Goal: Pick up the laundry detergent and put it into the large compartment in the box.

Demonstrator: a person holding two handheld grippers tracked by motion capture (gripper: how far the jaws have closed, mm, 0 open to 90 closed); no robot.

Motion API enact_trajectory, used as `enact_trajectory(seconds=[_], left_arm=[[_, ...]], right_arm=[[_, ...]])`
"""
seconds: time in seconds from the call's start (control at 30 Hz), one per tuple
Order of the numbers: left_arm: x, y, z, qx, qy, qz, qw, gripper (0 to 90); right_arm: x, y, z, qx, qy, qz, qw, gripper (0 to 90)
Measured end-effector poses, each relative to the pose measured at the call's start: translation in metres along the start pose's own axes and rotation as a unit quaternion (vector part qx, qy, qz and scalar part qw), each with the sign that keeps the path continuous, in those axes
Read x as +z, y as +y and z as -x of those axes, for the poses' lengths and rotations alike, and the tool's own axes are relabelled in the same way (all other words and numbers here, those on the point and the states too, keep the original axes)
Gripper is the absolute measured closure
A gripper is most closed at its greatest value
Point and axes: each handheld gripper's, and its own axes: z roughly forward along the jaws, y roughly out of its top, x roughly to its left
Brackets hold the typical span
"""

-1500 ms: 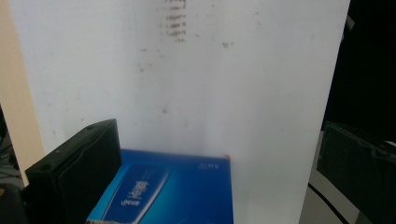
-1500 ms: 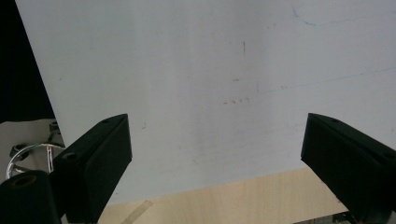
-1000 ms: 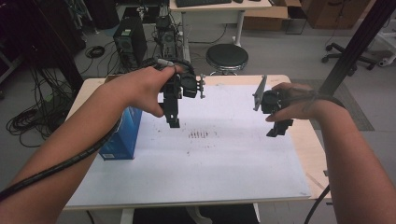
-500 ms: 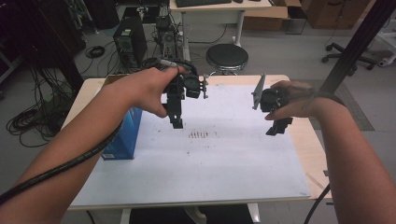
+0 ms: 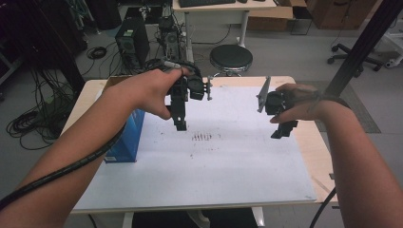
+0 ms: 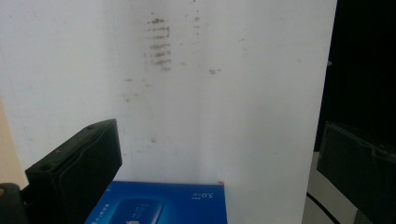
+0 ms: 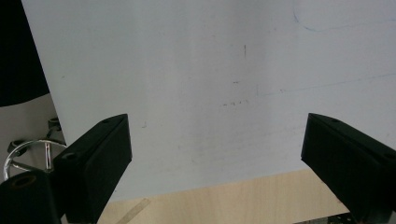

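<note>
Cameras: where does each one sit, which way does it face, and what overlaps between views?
High view: fixed above the person's side, looking forward and down on the table; both forearms enter from below, left gripper and right gripper held over the white sheet.
Left gripper view: rides that gripper, looks down between its open jaws at the sheet and blue box.
Right gripper view: looks down between its open jaws at the sheet and table edge.
Shared: the blue box and the sheet's dark smudges appear in high and left gripper views.
</note>
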Motion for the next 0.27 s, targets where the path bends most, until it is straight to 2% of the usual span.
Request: enact_trajectory(seconds=[0.27], left_arm=[[0.0, -0.0013, 0.0022, -0.007, -0.002, -0.001, 1.0, 0.1]], right_arm=[[-0.0008, 0.001, -0.0017, -0.001, 0.0, 0.001, 1.0, 8.5]])
